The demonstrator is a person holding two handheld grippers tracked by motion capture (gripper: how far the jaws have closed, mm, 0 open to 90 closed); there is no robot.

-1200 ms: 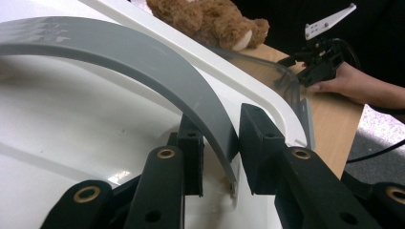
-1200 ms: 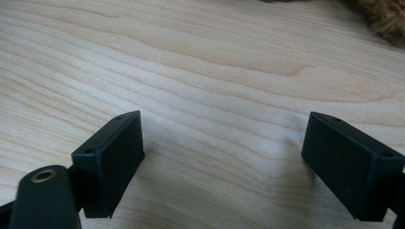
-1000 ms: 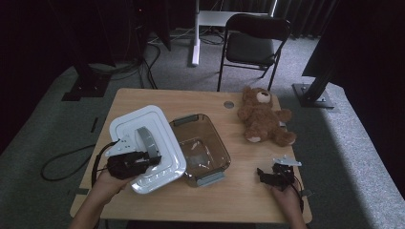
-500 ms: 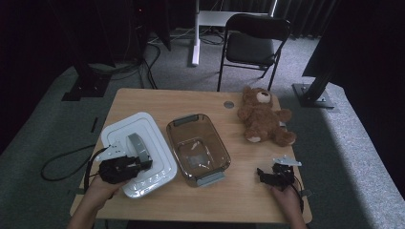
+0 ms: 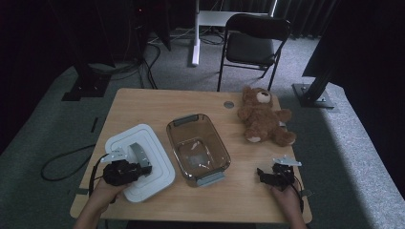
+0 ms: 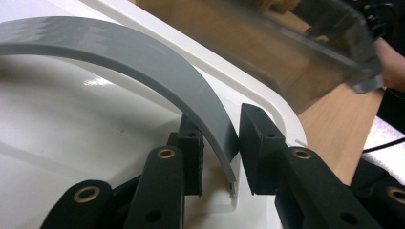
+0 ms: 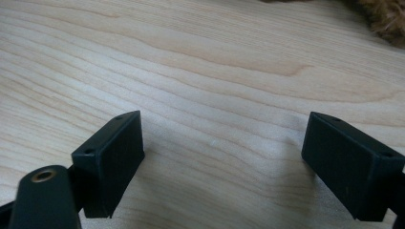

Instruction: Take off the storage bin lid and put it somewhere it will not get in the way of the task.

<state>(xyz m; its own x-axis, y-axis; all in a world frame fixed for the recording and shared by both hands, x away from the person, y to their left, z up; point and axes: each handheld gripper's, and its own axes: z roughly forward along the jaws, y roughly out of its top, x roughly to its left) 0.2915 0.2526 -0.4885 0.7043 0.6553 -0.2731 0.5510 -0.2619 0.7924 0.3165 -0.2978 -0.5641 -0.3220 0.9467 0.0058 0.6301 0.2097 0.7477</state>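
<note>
Grey handle [image 6: 143,62] sits clamped in left tool [image 6: 220,143]; right tool [image 7: 222,157] gapes wide, empty.

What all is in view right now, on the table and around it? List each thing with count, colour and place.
table: one, light wood, centre
lid: one, white with a grey arched handle, left front of the table, beside the dish
dish: one, clear, empty, middle of the table
teddy bear: one, brown, lying at the right rear of the table
small round disc: one, grey, set in the tabletop near the bear
folding chair: one, black, on the floor behind the table
cable: one, black, on the floor at left
left gripper: one, black, jaws closed on the lid's handle
right gripper: one, black, jaws open, over bare wood at the right front
</note>
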